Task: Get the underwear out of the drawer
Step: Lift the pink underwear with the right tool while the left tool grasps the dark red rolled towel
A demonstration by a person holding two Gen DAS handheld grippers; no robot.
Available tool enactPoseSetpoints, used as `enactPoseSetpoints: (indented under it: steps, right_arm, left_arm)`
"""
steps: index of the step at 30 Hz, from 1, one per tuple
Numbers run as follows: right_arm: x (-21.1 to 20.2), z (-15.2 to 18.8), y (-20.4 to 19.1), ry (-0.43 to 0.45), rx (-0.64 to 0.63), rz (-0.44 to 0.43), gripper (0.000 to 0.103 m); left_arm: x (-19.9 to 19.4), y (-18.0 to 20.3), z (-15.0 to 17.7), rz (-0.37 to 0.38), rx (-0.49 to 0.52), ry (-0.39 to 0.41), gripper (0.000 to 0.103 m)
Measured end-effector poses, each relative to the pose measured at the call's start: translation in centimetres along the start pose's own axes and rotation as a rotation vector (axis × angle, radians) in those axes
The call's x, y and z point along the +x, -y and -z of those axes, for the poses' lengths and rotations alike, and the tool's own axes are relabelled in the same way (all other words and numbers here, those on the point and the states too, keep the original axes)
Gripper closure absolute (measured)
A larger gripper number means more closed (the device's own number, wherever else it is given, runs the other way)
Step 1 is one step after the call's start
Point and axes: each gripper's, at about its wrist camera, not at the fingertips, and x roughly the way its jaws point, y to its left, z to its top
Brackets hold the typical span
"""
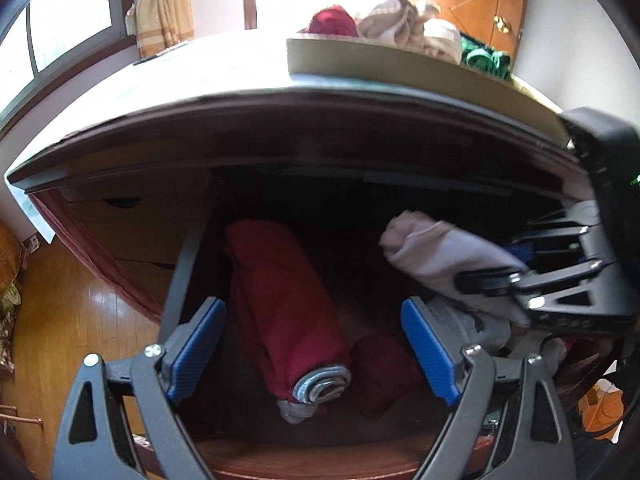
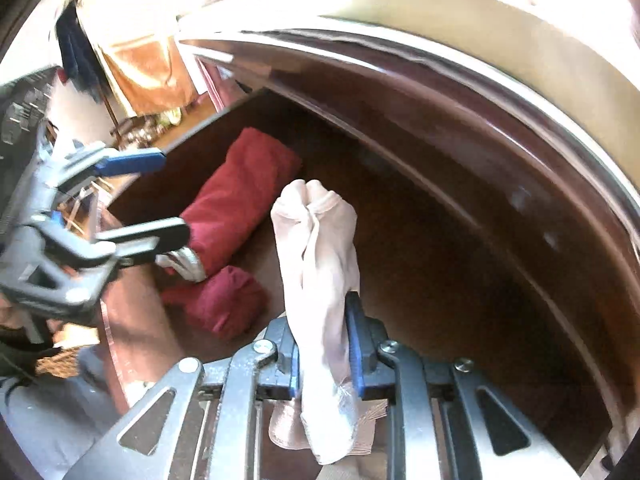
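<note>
Right gripper (image 2: 326, 344) blue pads clamped on a pale pink underwear roll (image 2: 316, 264), soft thin knit, held upright above the dark wood drawer (image 2: 460, 280). Left gripper (image 1: 312, 352) jaws spread wide, nothing between the pads, hovering over a maroon rolled garment (image 1: 280, 300) with a grey ribbed band end, lying on the drawer floor. Second maroon bundle (image 2: 224, 300) just beside it. Farther back, cardboard box (image 1: 360, 60) on the top holds crumpled clothes.

It was a home bedroom: a curtain (image 1: 162, 4) hung by the window (image 1: 68, 12), above a wood floor (image 1: 80, 320).
</note>
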Motion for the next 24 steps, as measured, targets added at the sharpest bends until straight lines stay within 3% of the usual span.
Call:
enactPoseSetpoints:
  steps: [10,12,21,23,24]
  right_arm:
    - [-2.8,1.8,2.1,0.071,0.067,-0.052,0.083]
    - [-3.4,1.9,3.0,0.078,0.072,-0.064,0.083]
    - [-3.1,2.1,4.1,0.020,0.035,-0.034,0.082]
    - [-2.6,1.9,4.4,0.009,0.040,-0.024,0.080]
    - [-2.3,1.8,4.5,0.003,0.045,-0.016,0.070]
  left_arm:
    - [3.1,1.3,-0.8,-0.036,0.078,-0.153,0.017]
    - [3.8,1.4,-1.0,-0.043,0.083,-0.188,0.022]
    - [6.7,1.3,-1.6,-0.040,0.106,-0.377,0.023]
    - [7.4,1.7,-1.7,-0.062,0.142,-0.416,0.023]
    - [7.7,2.0,-1.8,-0.066,0.163,-0.432,0.023]
